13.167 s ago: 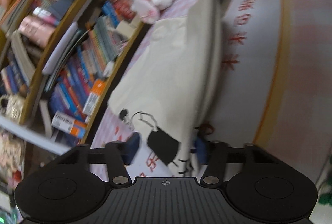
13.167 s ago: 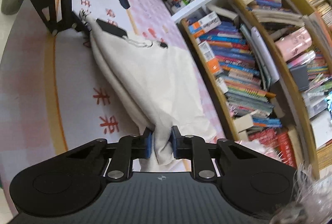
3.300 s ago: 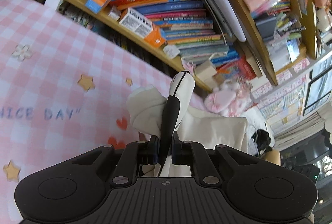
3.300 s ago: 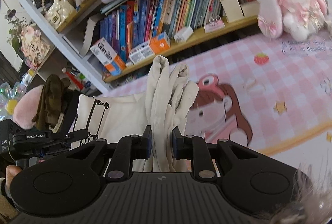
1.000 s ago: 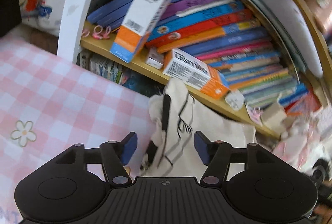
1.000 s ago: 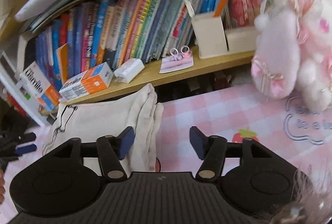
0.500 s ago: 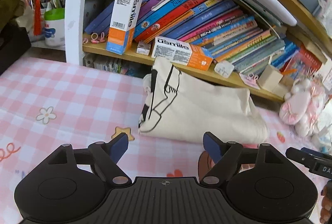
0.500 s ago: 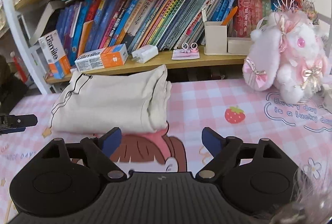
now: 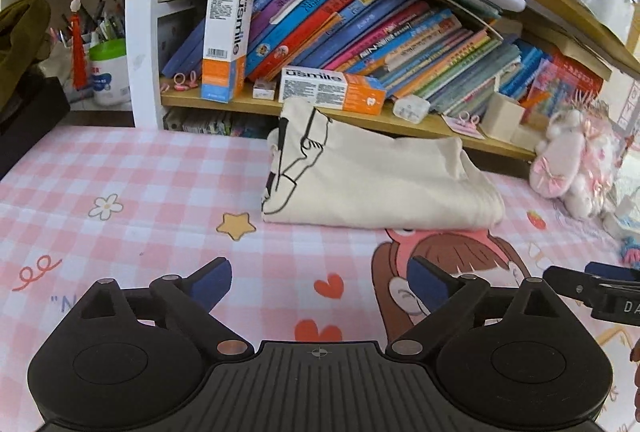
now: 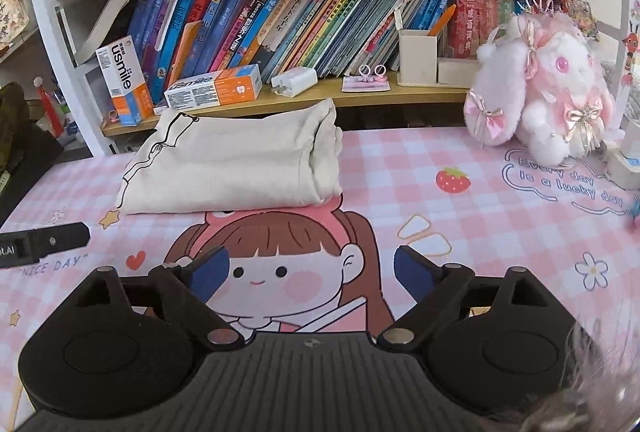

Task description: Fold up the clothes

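Nearest, the left gripper [image 9: 320, 282] and right gripper [image 10: 311, 270] hover over the pink checked desk mat [image 10: 500, 216], both with fingers spread wide, holding nothing. Beyond them, a folded cream garment [image 10: 232, 164] lies at the desk's far edge, against the bookshelf [image 10: 360, 90]. A pink plush rabbit [image 10: 540, 88] sits toward the far right corner.

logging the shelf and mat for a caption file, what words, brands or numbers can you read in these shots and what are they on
"usmile": upright white and orange carton on the wooden shelf.
"usmile": flat white and orange carton lying beside it.
"Every day is a lucky day": pink checked desk mat, right side.
"NICE DAY": same mat, left side.
Book spines, the barcode digits and the black claw housing's letters: too small or cut off to read.
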Demonstrator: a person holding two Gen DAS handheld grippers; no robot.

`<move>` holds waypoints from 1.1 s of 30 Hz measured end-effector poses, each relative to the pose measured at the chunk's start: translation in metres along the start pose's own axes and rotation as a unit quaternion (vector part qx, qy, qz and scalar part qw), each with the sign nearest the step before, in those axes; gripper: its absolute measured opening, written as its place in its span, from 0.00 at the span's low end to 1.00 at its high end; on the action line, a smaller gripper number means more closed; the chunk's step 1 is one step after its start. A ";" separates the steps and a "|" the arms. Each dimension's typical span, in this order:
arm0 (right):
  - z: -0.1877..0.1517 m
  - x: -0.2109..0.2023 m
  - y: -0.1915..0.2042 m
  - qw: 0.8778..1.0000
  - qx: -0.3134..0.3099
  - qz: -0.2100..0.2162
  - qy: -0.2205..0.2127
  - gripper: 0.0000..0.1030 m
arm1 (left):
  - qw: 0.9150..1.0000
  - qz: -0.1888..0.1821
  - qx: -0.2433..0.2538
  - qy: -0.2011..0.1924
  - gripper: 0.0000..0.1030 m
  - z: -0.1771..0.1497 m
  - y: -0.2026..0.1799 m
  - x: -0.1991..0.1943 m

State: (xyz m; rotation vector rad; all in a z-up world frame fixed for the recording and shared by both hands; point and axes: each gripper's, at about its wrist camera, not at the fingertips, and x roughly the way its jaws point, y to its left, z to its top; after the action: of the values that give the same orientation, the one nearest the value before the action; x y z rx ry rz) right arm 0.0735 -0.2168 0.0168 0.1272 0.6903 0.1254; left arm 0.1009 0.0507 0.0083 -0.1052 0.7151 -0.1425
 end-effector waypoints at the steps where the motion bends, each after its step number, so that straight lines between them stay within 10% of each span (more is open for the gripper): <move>1: -0.002 -0.001 0.002 1.000 -0.002 -0.002 0.000 0.89 | 1.000 0.003 0.003 0.001 0.95 -0.002 -0.001 -0.001; 33: -0.040 -0.025 0.024 0.999 -0.016 -0.034 0.007 1.00 | 0.997 0.065 0.047 0.003 0.97 -0.028 -0.013 -0.021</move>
State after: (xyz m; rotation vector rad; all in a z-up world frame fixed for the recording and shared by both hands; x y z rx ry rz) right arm 0.0274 -0.1943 0.0056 0.0718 0.7056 0.0728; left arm 0.0656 0.0402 0.0020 0.0308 0.7176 -0.0524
